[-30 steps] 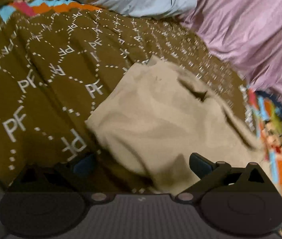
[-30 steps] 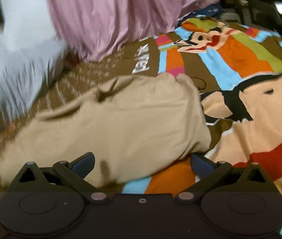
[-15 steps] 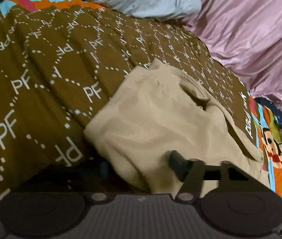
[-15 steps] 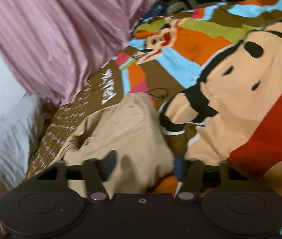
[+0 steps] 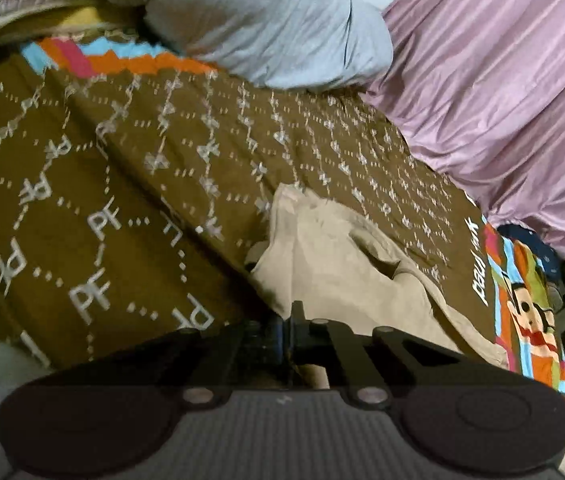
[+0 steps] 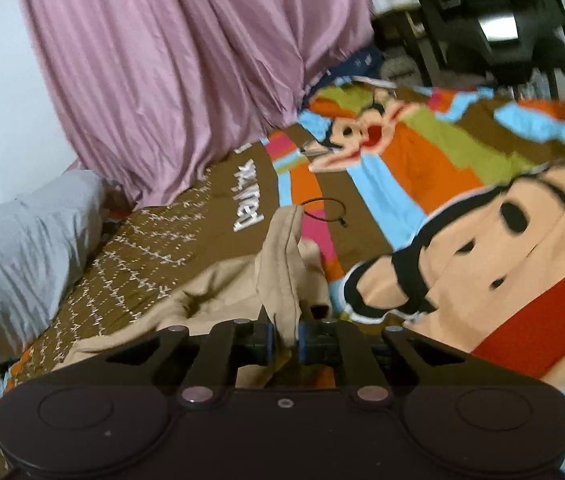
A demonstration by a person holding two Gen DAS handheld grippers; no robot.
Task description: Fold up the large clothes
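Right hand-held gripper [image 6: 283, 340] closing, beige garment [image 6: 282, 264] pinched upward

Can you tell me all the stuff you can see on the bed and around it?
garment: one, beige, crumpled on the bed cover, pinched at two edges
bed cover: one, brown with white letters, colourful cartoon monkey faces on the far part
pillow: one, pale grey-blue, at the head of the bed
curtain: one, pink-purple, hanging beside the bed
hair tie: one, thin black loop, on the cover just beyond the garment
dark furniture: black, past the bed's end, too unclear to name
left gripper: black, shut on the garment's edge
right gripper: black, jaws closing, a fold of the garment pinched between them
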